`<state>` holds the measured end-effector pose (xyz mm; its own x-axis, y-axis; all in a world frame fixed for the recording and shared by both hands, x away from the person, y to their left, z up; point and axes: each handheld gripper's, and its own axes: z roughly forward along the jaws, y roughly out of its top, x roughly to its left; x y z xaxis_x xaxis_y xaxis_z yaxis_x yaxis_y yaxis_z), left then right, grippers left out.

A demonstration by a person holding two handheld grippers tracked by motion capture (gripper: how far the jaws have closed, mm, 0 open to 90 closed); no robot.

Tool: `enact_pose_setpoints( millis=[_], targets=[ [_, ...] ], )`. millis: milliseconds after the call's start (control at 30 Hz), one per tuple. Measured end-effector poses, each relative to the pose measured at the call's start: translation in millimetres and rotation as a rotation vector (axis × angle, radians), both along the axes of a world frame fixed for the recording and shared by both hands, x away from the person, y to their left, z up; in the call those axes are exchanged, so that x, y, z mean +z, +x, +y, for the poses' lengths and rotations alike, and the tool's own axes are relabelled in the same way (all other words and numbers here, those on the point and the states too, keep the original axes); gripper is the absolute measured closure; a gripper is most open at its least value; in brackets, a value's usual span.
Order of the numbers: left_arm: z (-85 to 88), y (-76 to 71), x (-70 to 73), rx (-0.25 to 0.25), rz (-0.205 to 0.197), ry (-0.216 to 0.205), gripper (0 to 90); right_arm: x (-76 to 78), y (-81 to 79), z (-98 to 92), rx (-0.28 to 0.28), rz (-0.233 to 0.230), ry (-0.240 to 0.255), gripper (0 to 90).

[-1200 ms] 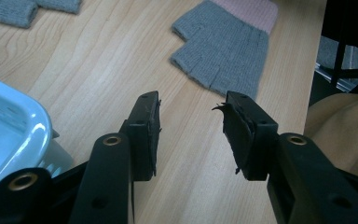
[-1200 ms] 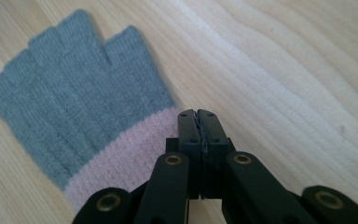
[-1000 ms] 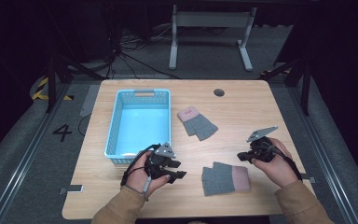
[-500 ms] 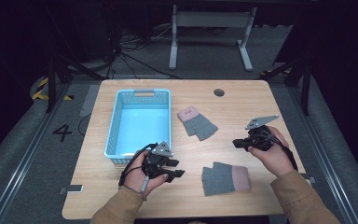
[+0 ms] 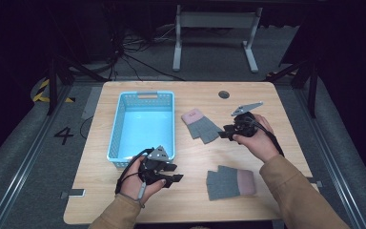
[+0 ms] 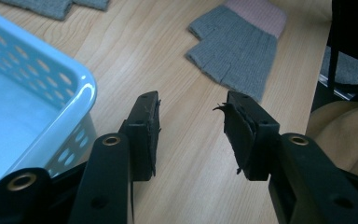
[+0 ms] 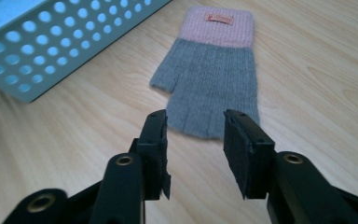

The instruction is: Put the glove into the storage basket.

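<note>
Beside the blue basket [image 5: 143, 124], the far glove [image 7: 209, 70] lies flat just ahead of the right gripper [image 7: 193, 135], whose empty jaws have just been opening, so it should come down squarely over the finger end before closing.

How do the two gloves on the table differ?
The far glove lies beside the blue basket, in front of the right gripper; the near glove lies by the table's front edge. The far glove's pink cuff points away from the person, the near glove's points right. Both are grey, fingerless, flat and not held.
</note>
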<state>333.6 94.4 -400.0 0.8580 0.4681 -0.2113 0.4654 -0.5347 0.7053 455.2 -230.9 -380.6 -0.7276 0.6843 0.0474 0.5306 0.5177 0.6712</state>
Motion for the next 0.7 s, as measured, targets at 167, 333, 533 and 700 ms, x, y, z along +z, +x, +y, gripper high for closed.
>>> enact_pose_setpoints(
  millis=[167, 333, 533, 700],
  targets=[
    [6.8, -3.5, -0.9, 0.019, 0.002, 0.000, 56.4, -11.1, 23.5, 17.9, -0.013, 0.013, -0.008, 56.0],
    [13.5, -5.8, -2.2, 0.040, 0.007, -0.001, 56.3, -24.7, 41.2, 36.7, -0.023, 0.031, -0.028, 54.7],
    [18.2, -8.3, -2.4, 0.052, 0.007, 0.000, 56.2, -42.5, 56.7, 48.8, -0.028, 0.041, -0.054, 52.7],
    [19.6, -9.3, -2.9, 0.058, 0.009, -0.002, 56.2, -55.4, 64.3, 50.1, -0.051, 0.041, -0.084, 50.4]
  ],
)
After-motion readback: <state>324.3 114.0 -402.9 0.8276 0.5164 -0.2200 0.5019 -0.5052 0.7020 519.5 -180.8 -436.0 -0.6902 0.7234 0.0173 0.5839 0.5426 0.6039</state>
